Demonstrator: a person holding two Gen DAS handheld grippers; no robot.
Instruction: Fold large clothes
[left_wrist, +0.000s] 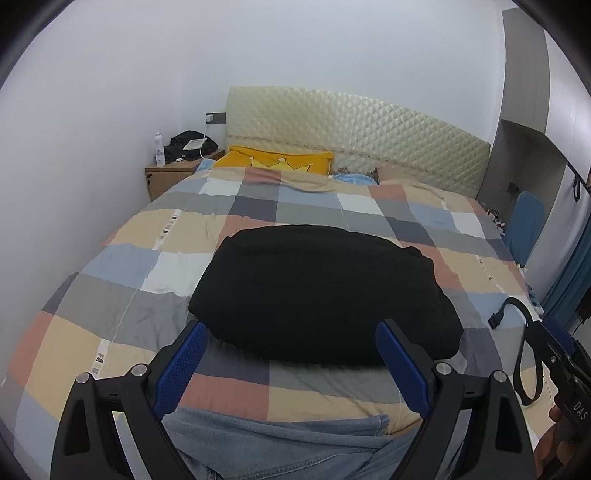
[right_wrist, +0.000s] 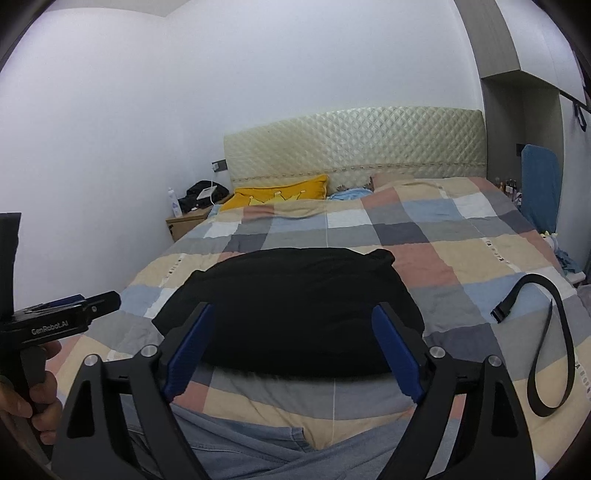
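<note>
A black garment (left_wrist: 317, 295) lies folded into a thick rectangle on the checked bedspread (left_wrist: 110, 266); it also shows in the right wrist view (right_wrist: 291, 310). Light blue jeans (left_wrist: 273, 443) lie at the near edge of the bed, also in the right wrist view (right_wrist: 240, 450). My left gripper (left_wrist: 291, 328) is open and empty, held just short of the black garment's near edge. My right gripper (right_wrist: 293, 314) is open and empty, over the garment's near edge. Each gripper shows at the side of the other's view.
A black belt (right_wrist: 550, 332) lies looped on the bed at the right. A yellow pillow (left_wrist: 277, 162) and quilted headboard (left_wrist: 354, 136) are at the far end. A wooden nightstand (left_wrist: 170, 173) with a bottle and black items stands at the far left by the wall.
</note>
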